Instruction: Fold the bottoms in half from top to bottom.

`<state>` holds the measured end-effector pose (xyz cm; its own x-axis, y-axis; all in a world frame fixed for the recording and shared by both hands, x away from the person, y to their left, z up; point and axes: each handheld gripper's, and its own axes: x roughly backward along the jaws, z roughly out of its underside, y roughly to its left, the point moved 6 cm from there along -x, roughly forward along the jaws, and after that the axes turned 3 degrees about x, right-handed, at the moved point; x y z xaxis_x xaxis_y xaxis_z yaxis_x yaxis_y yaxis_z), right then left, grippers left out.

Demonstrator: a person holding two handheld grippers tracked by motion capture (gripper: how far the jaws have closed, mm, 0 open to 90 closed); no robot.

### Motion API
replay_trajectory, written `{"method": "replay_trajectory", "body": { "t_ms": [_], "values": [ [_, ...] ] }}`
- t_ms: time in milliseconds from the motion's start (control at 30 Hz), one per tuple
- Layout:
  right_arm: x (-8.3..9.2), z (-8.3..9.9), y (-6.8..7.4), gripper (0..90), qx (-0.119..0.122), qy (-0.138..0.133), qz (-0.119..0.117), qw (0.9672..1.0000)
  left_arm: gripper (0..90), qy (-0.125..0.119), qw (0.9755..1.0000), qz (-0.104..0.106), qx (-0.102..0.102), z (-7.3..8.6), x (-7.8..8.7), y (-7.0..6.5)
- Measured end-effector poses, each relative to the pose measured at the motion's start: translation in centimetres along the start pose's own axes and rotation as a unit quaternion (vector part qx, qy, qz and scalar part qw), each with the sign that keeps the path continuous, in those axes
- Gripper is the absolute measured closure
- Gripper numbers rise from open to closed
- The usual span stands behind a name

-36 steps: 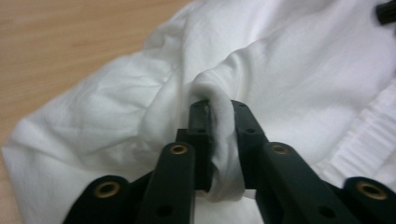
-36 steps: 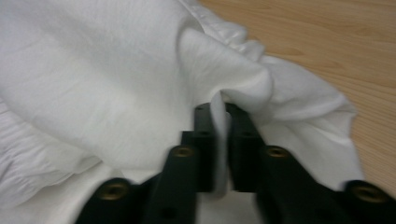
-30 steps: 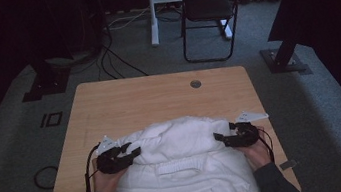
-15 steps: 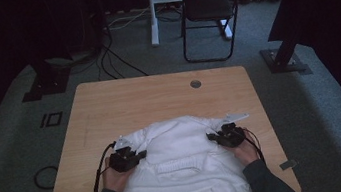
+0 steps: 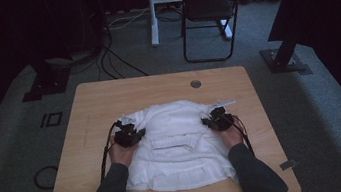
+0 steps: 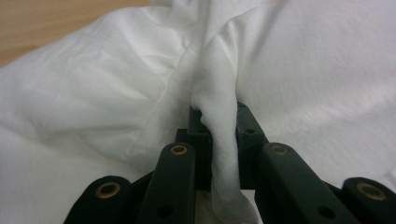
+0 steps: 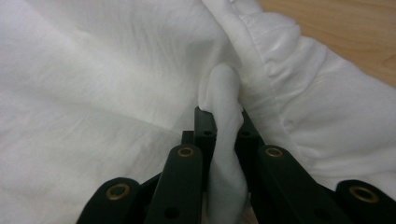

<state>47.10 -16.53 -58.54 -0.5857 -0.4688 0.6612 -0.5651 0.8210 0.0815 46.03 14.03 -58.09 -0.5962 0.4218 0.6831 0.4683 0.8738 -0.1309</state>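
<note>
A white garment (image 5: pixel 176 148) lies crumpled on the near half of the wooden table (image 5: pixel 157 85). My left gripper (image 5: pixel 131 134) sits at the garment's left edge, my right gripper (image 5: pixel 216 120) at its right edge. Both sets of jaws have just been closing. In the left gripper view the left gripper (image 6: pixel 217 119) pinches a raised fold of the white cloth (image 6: pixel 219 98) between its jaws. In the right gripper view the right gripper (image 7: pixel 223 119) grips a similar fold (image 7: pixel 219 88) beside a gathered hem (image 7: pixel 280 51).
A round cable hole (image 5: pixel 195 84) sits near the table's far edge. Beyond the table stand a black folding chair (image 5: pixel 209 9) and a white post (image 5: pixel 152 13). Cables (image 5: pixel 117 58) run over the grey carpet, and stand bases rest at both sides.
Both hands have moved away from me and a little inward along the garment's sides. The jaws have shut on folds of the cloth, and its far part has bunched up.
</note>
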Motion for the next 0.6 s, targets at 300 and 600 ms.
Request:
{"method": "replay_trajectory", "body": {
  "t_ms": [300, 600],
  "values": [
    [2.9, -3.2, -1.5, 84.6, -0.016, -0.053, -0.005, 0.9984, 82.4, -0.076, 0.995, 0.047, 0.044, -4.4, 3.9, 0.4],
    [12.7, -8.1, -1.0, 85.2, 0.006, -0.189, -0.009, 0.9819, 83.3, -0.198, 0.9711, 0.133, 0.017, -8.7, 13.5, -2.3]
  ]
}}
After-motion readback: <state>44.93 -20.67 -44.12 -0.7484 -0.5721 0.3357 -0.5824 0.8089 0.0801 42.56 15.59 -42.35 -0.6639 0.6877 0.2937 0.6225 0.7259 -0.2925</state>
